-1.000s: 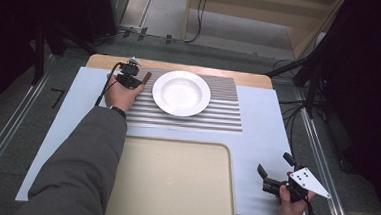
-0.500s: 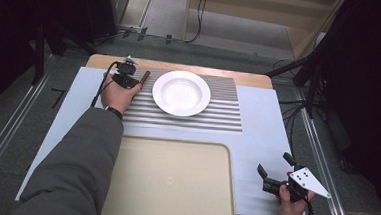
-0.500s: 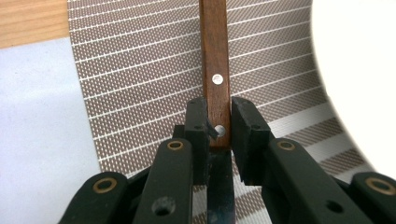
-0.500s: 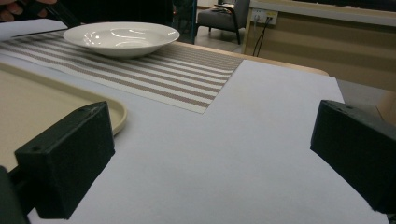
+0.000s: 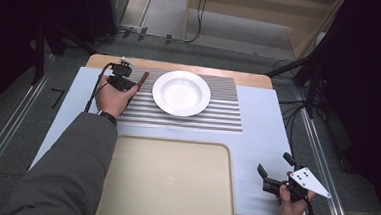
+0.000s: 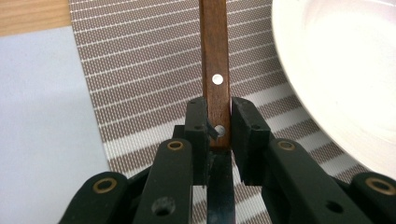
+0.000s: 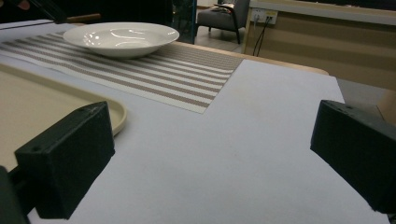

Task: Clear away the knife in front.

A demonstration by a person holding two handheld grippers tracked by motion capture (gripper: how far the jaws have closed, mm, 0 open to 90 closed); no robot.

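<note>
High view: my left gripper (image 5: 130, 84) sits at the mat's (image 5: 218, 114) far left edge, about nine o'clock of the plate (image 5: 181, 92), with a brown handle poking out of it toward one o'clock. Against the frame from a second back, the hand has slid a little away from the plate, toward the mat's far left corner, and the knife's (image 5: 142, 78) handle went with it. The plate has not budged. I read that as the knife being carried, not yet laid down. The tray (image 5: 168, 186) at six o'clock is bare. My right gripper (image 5: 273, 176) waits at four o'clock of the tray on the white cover (image 5: 262, 127), same spot as before.

Left gripper view: the jaws are clamped on the knife (image 6: 215, 70) just where the wooden handle meets the blade, handle running to twelve o'clock over the mat (image 6: 140, 70), the blade back between the jaws toward me. The plate's (image 6: 336, 70) rim curves in at two o'clock, close by but clear of the handle. Whether the knife is off the mat, I cannot tell.

Right gripper view: the jaws stand wide apart with nothing between them, cover (image 7: 261, 140) below, plate (image 7: 121, 37) off at eleven o'clock.
</note>
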